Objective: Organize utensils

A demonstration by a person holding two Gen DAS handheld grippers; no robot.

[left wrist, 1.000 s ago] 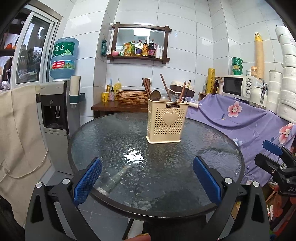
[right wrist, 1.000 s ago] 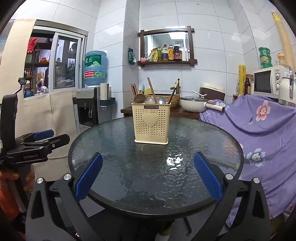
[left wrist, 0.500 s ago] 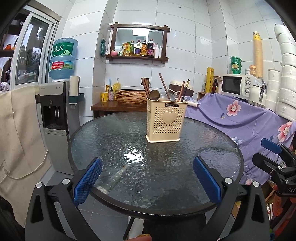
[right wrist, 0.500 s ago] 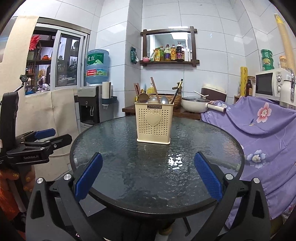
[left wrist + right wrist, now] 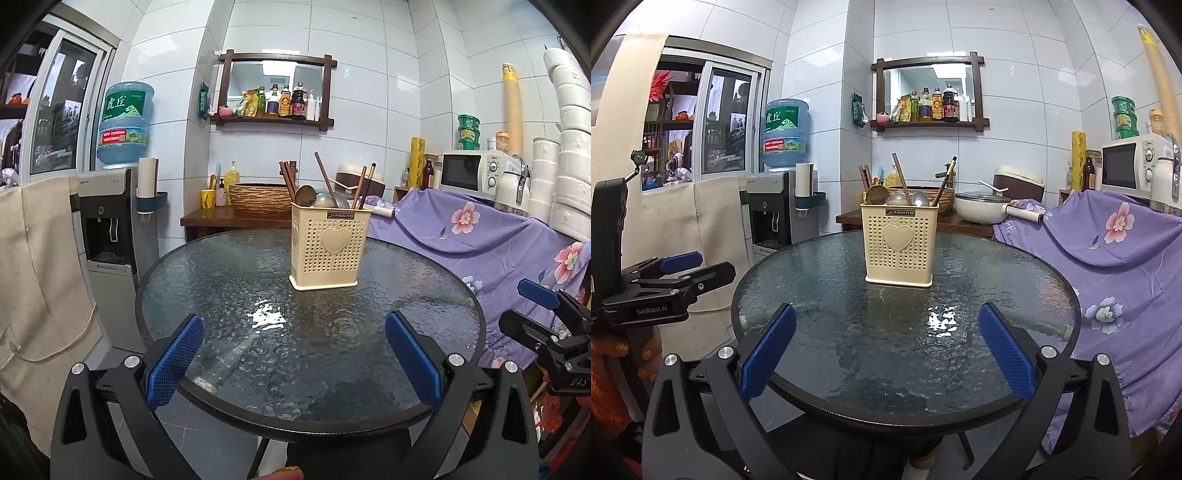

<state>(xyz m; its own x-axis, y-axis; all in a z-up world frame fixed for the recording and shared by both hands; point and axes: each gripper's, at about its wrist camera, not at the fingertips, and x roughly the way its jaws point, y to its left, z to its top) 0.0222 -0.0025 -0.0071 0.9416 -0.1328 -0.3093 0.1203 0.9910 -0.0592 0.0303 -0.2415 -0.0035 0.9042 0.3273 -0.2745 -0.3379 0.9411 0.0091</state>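
We hold both grippers back at the near edge of the table, well apart from the holder, which stands upright near the middle of the glass with chopsticks and 3 spoons standing in it handle-down, so we judge the sorting done or not yet begun, since nothing lies loose on the glass. Our left gripper is spread wide, holding and touching nothing; our right gripper is spread equally wide and empty, both aimed at the holder.
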